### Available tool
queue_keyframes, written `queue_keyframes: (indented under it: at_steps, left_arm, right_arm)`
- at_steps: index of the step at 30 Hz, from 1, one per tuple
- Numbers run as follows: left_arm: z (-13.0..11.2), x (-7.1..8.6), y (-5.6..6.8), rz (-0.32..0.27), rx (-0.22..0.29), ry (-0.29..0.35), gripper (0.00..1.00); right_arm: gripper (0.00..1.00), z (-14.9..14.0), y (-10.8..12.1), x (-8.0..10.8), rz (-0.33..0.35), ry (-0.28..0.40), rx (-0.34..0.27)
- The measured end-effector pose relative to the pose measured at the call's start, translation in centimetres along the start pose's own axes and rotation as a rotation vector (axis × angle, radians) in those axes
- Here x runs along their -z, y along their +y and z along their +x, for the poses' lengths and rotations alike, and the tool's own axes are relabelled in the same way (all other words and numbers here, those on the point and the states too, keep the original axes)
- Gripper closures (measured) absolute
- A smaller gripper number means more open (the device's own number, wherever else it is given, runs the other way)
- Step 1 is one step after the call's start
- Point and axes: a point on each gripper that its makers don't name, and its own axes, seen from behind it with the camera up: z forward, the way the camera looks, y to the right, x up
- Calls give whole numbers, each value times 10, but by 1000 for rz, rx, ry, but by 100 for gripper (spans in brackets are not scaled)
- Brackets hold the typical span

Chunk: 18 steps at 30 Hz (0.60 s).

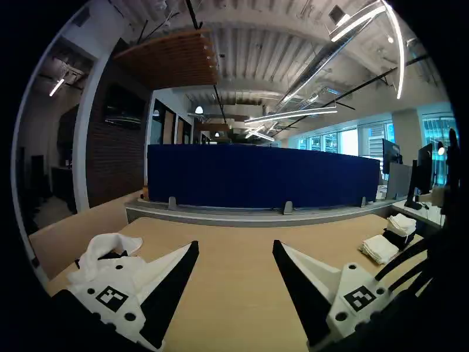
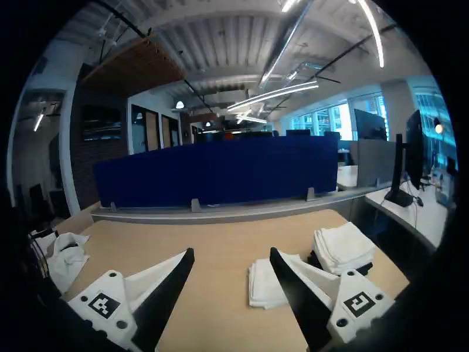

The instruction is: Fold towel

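Both views are bright and sharp at the centre. Long ceiling light strips (image 1: 359, 22) glare white, and daylight from the windows (image 1: 346, 142) tints the right side blue. The brick wall (image 1: 114, 164) at the left stays dim. Fisheye distortion bows the worktop's (image 1: 234, 281) far edge. Shadows on the worktop seem soft, perhaps barely there.

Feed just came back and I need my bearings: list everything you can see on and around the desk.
crumpled towel: one, white, left end of the desk
flat folded towel: one, white, right part of the desk, partly behind a finger of the right tool
stack of folded towels: one, white, right of the flat one
desk: one, light wood
divider panel: one, dark blue, along the desk's far edge
monitor: one, black, neighbouring desk at right
left tool: white and black, open, empty
right tool: white and black, open, empty
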Motion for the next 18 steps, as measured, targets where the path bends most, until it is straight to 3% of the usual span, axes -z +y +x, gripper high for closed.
queue_keyframes:
  at_steps: [3, 8, 18]
  left_arm:
    - [-10, -5, -5, 18, -14, 8, 6]
    - [-20, -11, -9, 30, 12, 44, 6]
    - [-58, -18, -31, 70, 22, 83, 6]
  right_arm:
    - [0, 2, 10, -5, -18, 2, 1]
    - [0, 4, 20, -18, -51, 13, 7]
    - [0, -13, 9, -42, -51, 7, 60]
